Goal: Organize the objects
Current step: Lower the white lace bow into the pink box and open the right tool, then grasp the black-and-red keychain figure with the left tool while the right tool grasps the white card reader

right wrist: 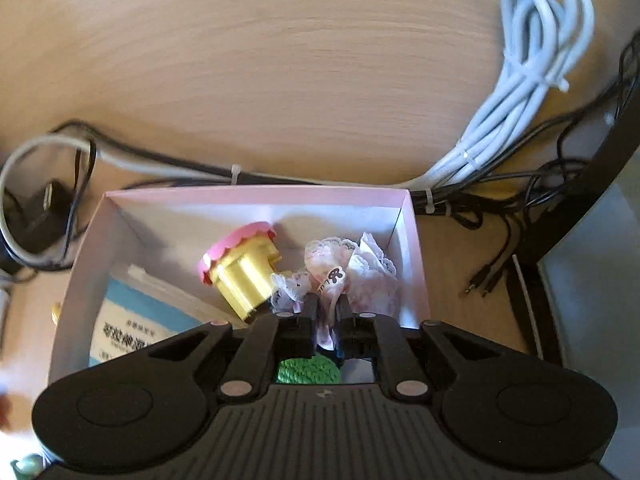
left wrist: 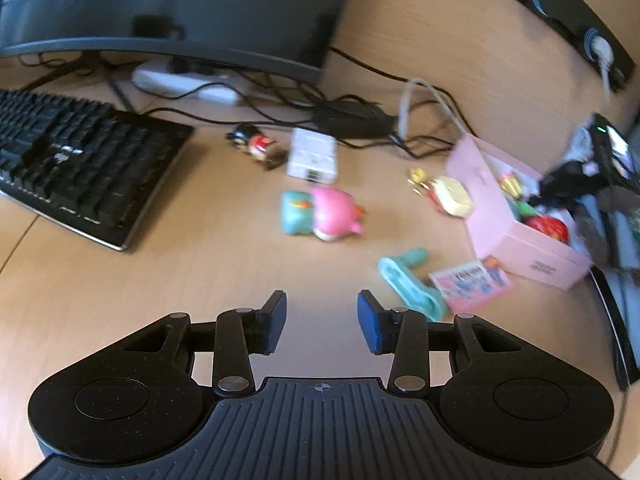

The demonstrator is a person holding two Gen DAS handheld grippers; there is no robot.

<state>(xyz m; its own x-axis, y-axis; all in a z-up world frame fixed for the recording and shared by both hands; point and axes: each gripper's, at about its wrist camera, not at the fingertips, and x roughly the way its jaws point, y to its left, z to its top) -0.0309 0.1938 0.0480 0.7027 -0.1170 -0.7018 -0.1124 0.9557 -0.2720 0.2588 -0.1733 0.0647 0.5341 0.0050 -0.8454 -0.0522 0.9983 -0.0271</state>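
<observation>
Fingers first: on my left gripper [left wrist: 322, 322] they're standing partly open with nothing between them, just hovering over bare wood. On my right gripper [right wrist: 325, 320] they're sitting nearly closed over the pink box [right wrist: 256, 194], with a strip of the frilly lace bundle [right wrist: 352, 268] running between them. Whether the pads are pinching it or have let go, I honestly can't tell.

So I'm guessing I'm at the drop-off step for the lace on the right side, while the left is lining up for the next pick.

Going big to small: the worktop [left wrist: 200, 264] is pale smooth wood grain. The box is thin pink card, white inside, already holding a flat printed packet [right wrist: 132, 320], a hard glossy yellow cupcake toy [right wrist: 244, 272] with a scalloped pink top, the soft lace, and a green knitted ball [right wrist: 308, 370].

Loose toys are lying out on the wood near the box: a pink and teal plastic figure [left wrist: 320, 214] and a mint clip-like thing [left wrist: 408, 280] beside a small pink card [left wrist: 472, 282].

Next move probably needs a wider left opening for that chunky figure.
</observation>
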